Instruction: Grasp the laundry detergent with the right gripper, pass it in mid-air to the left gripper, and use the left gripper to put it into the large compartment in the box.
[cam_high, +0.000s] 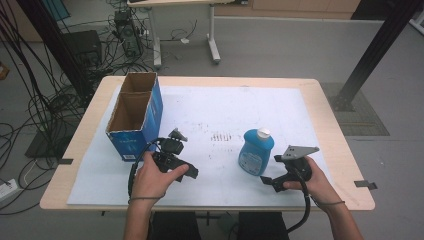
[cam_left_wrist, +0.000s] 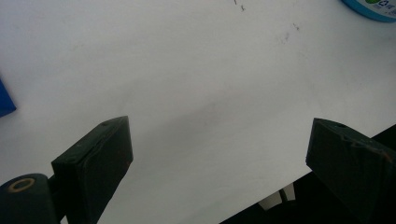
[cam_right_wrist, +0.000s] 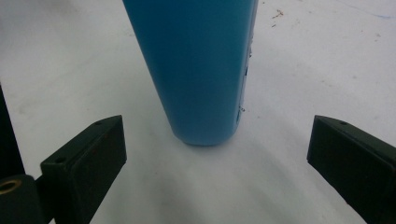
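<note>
So here's the setup: a blue bottle (cam_high: 256, 151) with a white cap stands upright on the white sheet (cam_high: 210, 107) that covers most of the wooden counter (cam_high: 330, 112), toward the person's right of the middle. The right claw (cam_high: 267, 181) sits just beside it on the near side, low over the sheet and pointed at the bottle's base. In the right gripper view the bottle (cam_right_wrist: 196, 70) rises dead centre between the two black jaws, which are spread wide with plenty of gap on both sides, so nothing is touching it. The bottle looks a bit farther out than the jaw tips, though it's hard to judge the depth from that angle.

The left claw (cam_high: 192, 172) is off to the left, well apart from the bottle, held in the person's left hand (cam_high: 152, 176) near the front edge of the counter. Its jaws are wide too, and in the left gripper view they've got nothing between them but bare white sheet (cam_left_wrist: 187, 84); a sliver of the bottle (cam_left_wrist: 371, 9) peeks in at the top right corner.

Behind the left claw there's an open cardboard box (cam_high: 135, 112) with blue sides, split into two compartments, standing at the left end of the sheet. Both compartments look empty from above.
</note>
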